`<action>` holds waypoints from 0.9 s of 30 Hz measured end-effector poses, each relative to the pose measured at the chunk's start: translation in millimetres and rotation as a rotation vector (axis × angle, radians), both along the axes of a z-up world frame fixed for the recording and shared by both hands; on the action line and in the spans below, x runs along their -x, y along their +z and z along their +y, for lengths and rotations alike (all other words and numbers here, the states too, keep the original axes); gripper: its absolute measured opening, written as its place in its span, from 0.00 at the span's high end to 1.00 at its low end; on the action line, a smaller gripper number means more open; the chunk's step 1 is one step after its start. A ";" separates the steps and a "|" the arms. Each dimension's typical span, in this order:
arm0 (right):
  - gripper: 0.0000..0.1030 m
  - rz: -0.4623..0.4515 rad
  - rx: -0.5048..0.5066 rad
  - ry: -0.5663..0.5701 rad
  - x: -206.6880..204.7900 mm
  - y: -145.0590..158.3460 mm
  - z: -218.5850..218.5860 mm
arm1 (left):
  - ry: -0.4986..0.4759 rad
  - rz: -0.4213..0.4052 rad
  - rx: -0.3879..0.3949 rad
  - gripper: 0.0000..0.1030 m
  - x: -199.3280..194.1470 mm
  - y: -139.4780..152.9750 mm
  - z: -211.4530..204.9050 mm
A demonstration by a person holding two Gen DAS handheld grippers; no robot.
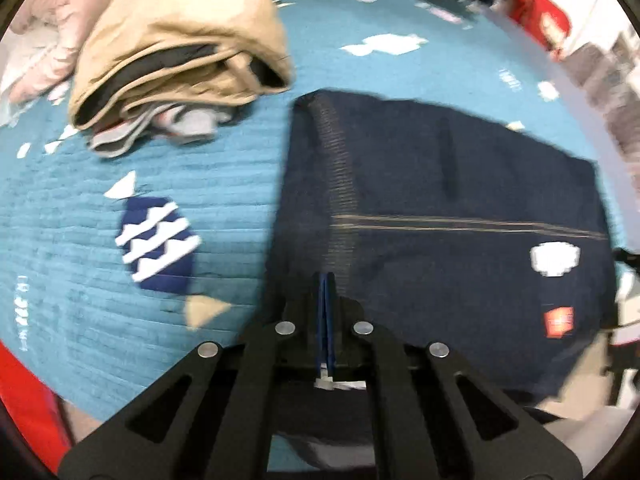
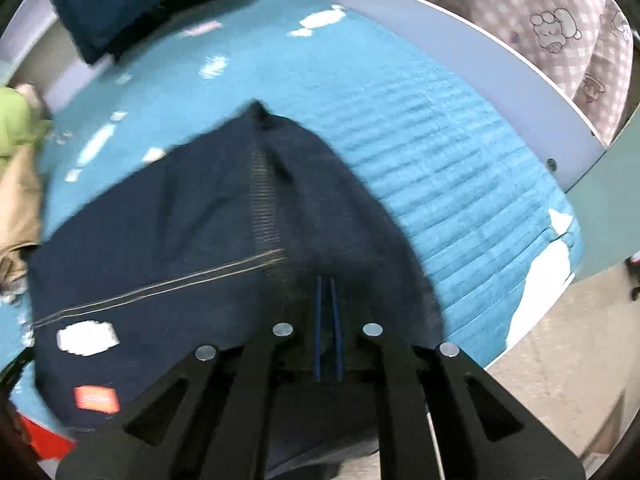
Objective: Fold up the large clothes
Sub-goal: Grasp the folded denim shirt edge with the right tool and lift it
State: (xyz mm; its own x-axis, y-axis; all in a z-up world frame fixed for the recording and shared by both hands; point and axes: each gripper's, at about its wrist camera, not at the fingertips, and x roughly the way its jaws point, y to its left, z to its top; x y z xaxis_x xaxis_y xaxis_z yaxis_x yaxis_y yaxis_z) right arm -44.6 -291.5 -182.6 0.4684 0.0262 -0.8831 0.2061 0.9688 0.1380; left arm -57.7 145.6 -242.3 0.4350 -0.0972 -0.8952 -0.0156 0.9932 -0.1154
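**On the teal cover: one navy garment, two tongs**

Across the teal-covered table (image 1: 100, 248) lies one navy garment (image 1: 440, 200), its long axis running from the tongs toward the far edge. Left tongs (image 1: 325, 300) and right tongs (image 2: 328, 304) each clench its near hem. One tan folded bundle (image 1: 180, 40) sits beside it.

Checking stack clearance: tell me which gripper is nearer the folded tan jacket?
Left. The left gripper has the tan jacket just ahead-left; from the right gripper it sits beyond the navy garment.
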 end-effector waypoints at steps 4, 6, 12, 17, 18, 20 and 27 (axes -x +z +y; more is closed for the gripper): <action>0.93 -0.024 -0.144 0.225 -2.5 9.3 73.0 | -0.133 -0.021 0.091 0.97 1.9 12.1 -43.3; 0.93 -0.012 -0.211 0.355 -6.2 4.3 114.4 | -0.205 -0.003 0.145 0.97 0.3 10.5 -71.9; 0.94 0.141 -0.213 0.552 7.9 -39.6 168.4 | -0.287 0.082 0.172 0.97 7.8 -18.1 -120.9; 1.00 0.184 -0.281 0.507 24.1 -47.5 118.3 | -0.176 0.177 0.167 0.98 20.8 -29.9 -75.5; 1.00 0.186 -0.324 0.491 26.1 -45.6 104.3 | -0.141 0.173 0.083 0.98 26.6 -30.0 -61.1; 1.00 0.204 -0.252 0.430 25.8 -41.6 87.0 | -0.093 0.185 0.105 0.98 31.2 -29.4 -28.0; 0.93 0.127 -0.027 0.221 9.8 3.6 46.6 | -0.023 0.094 0.022 0.97 32.6 -0.7 15.5</action>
State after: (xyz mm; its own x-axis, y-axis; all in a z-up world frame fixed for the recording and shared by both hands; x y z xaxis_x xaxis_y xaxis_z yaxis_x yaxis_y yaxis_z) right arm -54.4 -244.9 -179.0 0.3345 0.1396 -0.9320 0.0073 0.9885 0.1507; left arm -90.2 161.1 -243.0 0.3466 -0.1262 -0.9295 -0.0043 0.9907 -0.1361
